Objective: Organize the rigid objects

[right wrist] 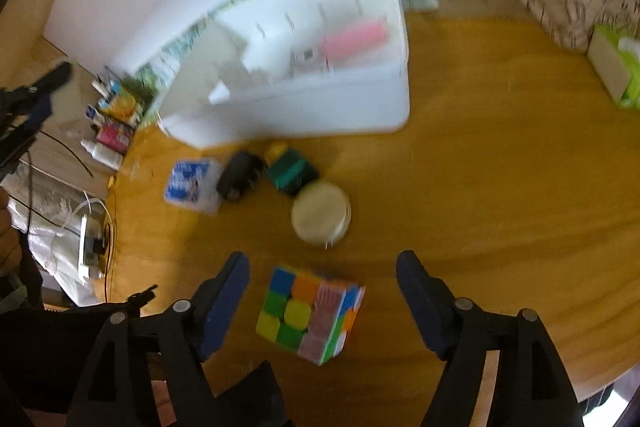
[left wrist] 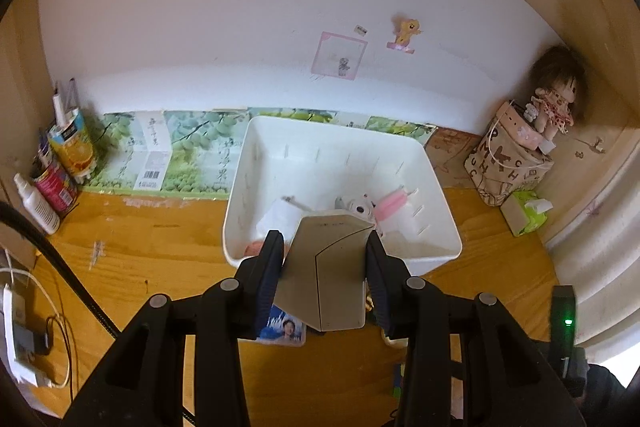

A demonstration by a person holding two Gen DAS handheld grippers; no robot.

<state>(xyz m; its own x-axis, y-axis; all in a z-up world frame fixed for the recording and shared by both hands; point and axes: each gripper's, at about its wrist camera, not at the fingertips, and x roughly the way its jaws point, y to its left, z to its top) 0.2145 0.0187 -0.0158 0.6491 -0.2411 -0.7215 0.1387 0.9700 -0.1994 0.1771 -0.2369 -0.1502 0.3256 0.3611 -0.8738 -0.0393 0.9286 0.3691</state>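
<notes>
Two grippers work over the wooden desk [right wrist: 480, 155]. At centre bottom of the left wrist view, the left gripper [left wrist: 324, 247] has its fingers [left wrist: 272, 267] clenched on a grey angular box [left wrist: 326, 267], held just in front of the near rim of the white bin [left wrist: 436, 195], where a pink item [left wrist: 390, 205] lies inside. In the blurred right wrist view, the right gripper [right wrist: 322, 267] has its fingers spread apart around a colourful puzzle cube [right wrist: 310, 313] on the desk, not touching it. Beyond the cube sits a round cream tin [right wrist: 320, 215], near a green block [right wrist: 292, 173].
</notes>
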